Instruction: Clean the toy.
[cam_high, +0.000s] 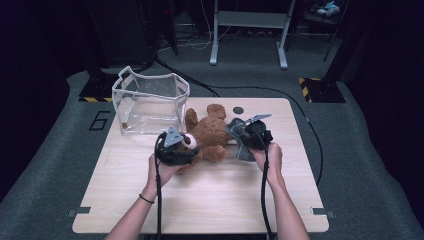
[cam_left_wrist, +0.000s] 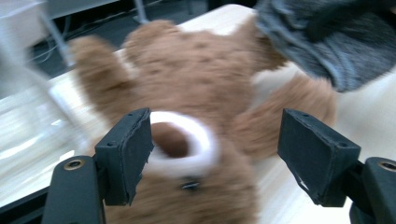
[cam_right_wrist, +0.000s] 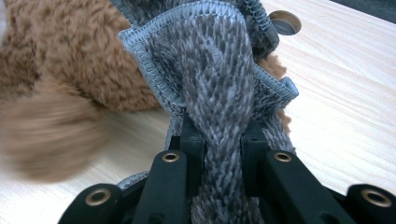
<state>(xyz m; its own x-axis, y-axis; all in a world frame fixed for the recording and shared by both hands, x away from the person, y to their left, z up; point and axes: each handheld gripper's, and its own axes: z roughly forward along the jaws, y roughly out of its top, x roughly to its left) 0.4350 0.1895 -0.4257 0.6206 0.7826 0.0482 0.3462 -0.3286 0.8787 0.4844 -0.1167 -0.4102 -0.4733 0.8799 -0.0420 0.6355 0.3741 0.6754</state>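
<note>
Dressing a teddy bear mid-table.
Right gripper pinches the soft, stretchy grey knit garment; left gripper, jaws apart and holding nothing, straddles the light, squashy head.

A lab-style recording room set up around a single work table.

A pale wooden table with rounded corners stands on grey carpet that bears a dark painted number 6, under bright light while the surroundings fall into darkness. Black cables trail across the floor, a grey metal stand with two feet rises behind, and black bases edged with yellow-and-black hazard stripes sit at both sides. Metal brackets fix the table's near corners. It reads as a test space, not a home.
</note>
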